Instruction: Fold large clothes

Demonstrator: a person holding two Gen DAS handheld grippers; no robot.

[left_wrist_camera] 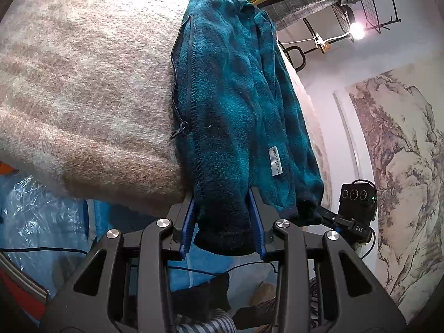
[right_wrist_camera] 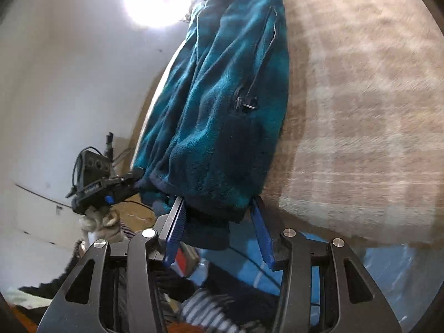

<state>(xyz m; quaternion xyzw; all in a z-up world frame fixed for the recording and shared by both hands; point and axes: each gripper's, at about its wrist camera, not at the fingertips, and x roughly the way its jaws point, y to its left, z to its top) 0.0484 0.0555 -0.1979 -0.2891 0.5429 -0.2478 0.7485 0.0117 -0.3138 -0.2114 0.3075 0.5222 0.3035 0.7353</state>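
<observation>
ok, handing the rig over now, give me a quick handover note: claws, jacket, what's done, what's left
Left claw: closed on the hem corner of the teal fleece jacket.
Right claw: jaws around the other hem corner, not pressing on it.
Jacket lies lengthwise on the beige blanket, already narrowed, hem over the edge.
Left: close the right claw, then fold the hem up toward the collar.

Place: a home, a bedroom
Signs: soft checked blanket [left_wrist_camera: 83, 83] on bed, tree wall picture [left_wrist_camera: 402, 166], lamp [left_wrist_camera: 356, 29]
</observation>
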